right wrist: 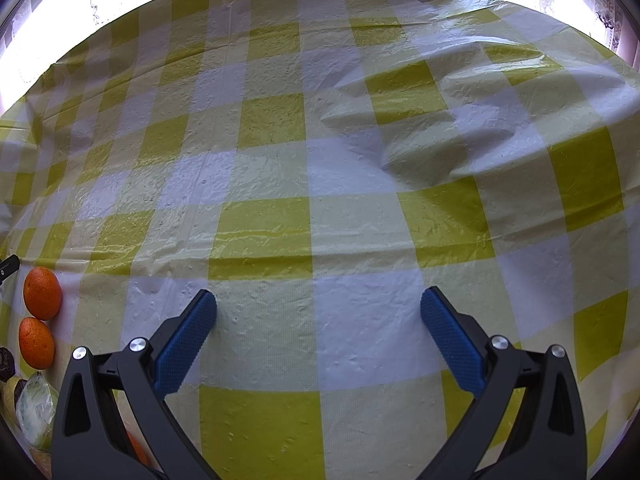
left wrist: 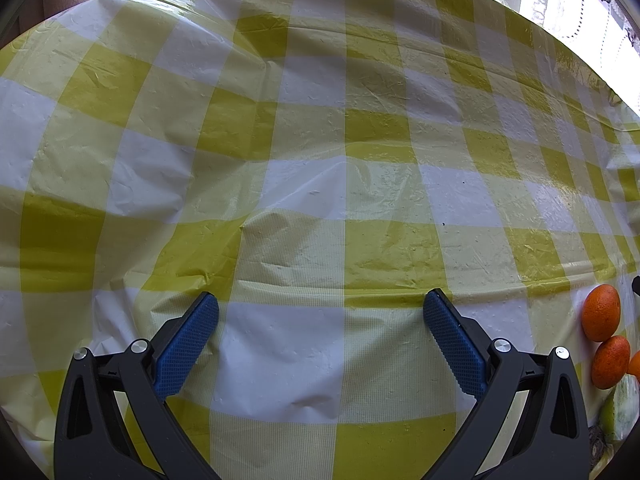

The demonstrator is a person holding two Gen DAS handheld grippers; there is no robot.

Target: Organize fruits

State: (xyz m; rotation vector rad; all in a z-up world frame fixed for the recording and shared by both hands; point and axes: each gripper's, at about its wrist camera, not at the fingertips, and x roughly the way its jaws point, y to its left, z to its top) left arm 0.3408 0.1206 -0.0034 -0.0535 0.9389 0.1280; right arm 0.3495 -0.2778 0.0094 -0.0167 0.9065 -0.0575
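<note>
Two oranges (right wrist: 42, 293) lie untouched on the cloth (right wrist: 320, 200) between both grippers; left gripper (left wrist: 320, 308) and right gripper (right wrist: 318, 306) gape empty, so sorting seems unstarted.

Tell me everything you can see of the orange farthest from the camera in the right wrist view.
The far orange is round, deep orange, with a dimpled skin that looks whole. It rests on the yellow-and-white checked tablecloth at the left edge of the view, just beyond a second orange; whether the two touch is unclear. No gripper touches it.
</note>
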